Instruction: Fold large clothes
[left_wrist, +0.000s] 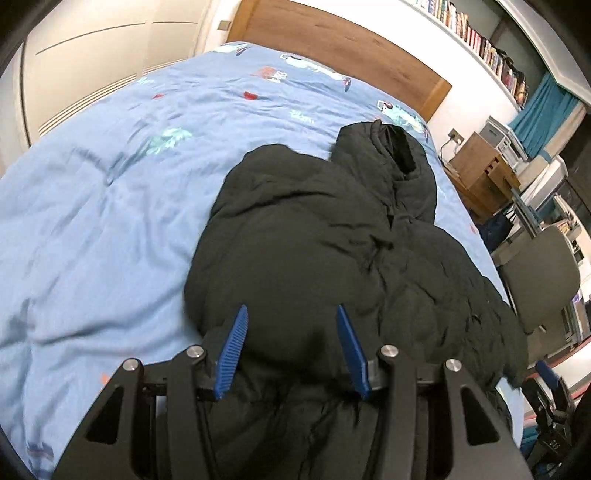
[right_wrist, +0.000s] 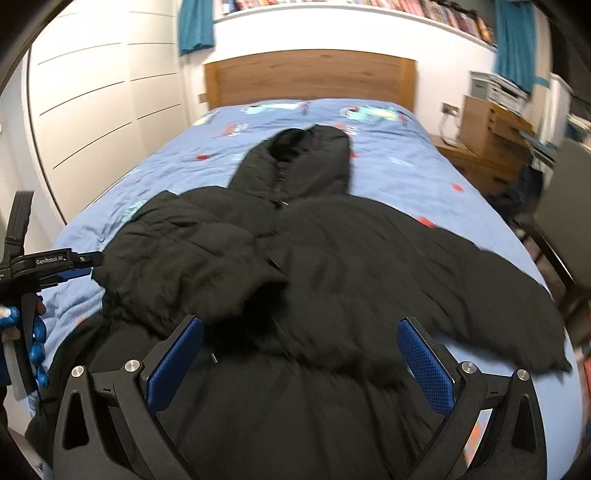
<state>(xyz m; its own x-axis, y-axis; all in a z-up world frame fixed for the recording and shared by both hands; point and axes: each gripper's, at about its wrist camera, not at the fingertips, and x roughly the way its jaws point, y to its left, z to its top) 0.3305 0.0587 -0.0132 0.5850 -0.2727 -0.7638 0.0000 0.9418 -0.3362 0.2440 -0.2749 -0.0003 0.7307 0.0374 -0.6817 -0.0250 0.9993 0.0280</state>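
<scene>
Black puffy hooded jacket (right_wrist: 295, 258) sprawls on the blue patterned duvet (right_wrist: 406, 158) just ahead of both empty grippers, right gripper (right_wrist: 301, 354) gaping wide, left gripper (left_wrist: 291, 347) half open, so folding looks barely begun; next, pinch a sleeve.

Bed with blue printed cover (right_wrist: 388, 147), oak headboard (right_wrist: 310, 75) top centre, white wardrobe (right_wrist: 92, 96) left, bookshelf (left_wrist: 476, 37) and teal curtain (right_wrist: 513, 40) upper right.

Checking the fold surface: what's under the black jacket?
The jacket lies on a blue patterned duvet. Anything beneath the jacket itself is covered and can't be seen.
</scene>
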